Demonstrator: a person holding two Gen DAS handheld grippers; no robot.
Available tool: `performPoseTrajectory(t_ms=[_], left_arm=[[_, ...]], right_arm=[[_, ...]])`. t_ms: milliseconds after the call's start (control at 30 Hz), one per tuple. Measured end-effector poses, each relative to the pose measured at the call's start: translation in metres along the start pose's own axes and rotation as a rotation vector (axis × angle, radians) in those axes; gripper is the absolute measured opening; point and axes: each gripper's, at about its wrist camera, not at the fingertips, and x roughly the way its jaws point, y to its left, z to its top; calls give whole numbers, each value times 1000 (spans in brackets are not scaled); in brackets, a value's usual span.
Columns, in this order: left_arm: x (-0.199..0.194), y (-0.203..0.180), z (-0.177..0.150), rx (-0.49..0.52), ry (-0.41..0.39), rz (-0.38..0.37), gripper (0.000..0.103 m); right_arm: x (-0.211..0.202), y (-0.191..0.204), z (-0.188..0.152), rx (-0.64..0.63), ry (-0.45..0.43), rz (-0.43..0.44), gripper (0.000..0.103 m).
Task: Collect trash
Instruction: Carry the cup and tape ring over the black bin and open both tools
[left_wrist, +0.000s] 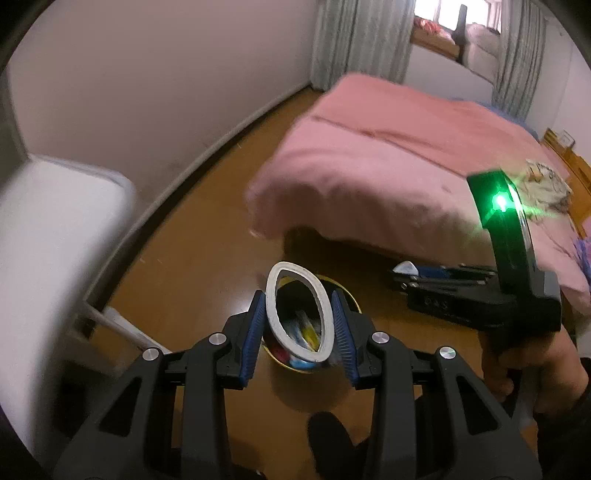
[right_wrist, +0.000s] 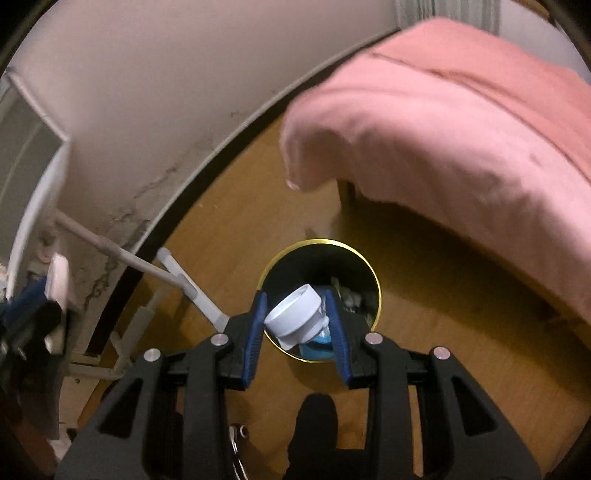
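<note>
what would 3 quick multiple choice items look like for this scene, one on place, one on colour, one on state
1. Where is the trash bin?
A. on the bed
B. on the wooden floor near the bed's corner
C. on a white chair

2. What colour is the bed cover?
A. pink
B. green
C. grey

3. What is the left gripper doing?
A. hanging open and empty
B. shut on a white ring
C. shut on a cloth

Answers:
1. B, the gold-rimmed bin stands on the floor below the cover's corner.
2. A, the cover is pink in both views.
3. B, the blue fingers squeeze the white ring into an oval above the bin; the right gripper likewise grips a white cap.
</note>
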Motion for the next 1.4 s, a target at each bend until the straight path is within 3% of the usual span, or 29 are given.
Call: performPoseTrajectory(t_ms=[300,500,733,867,1333,1400], left_arm=[[88,0,-5,19,106,-11,36],[114,14,-15,18,155,-3,36],[139,25,-15,1,182,-7,36],[151,26,-14,-11,187,-15,36],[183,9,-5,-3,227,-90,37],[187,7,-1,3,226,-83,46]], right_arm=[[97,-24,-15,65,132,-5,33],[126,-38,-13,95,157,3,33],[133,-39,-9,102,156,-1,33],[128,-39,-5,109,136,-4,55],[114,-70,-6,244,66,-83,62],[110,-75,-6,266,54,-89,62]])
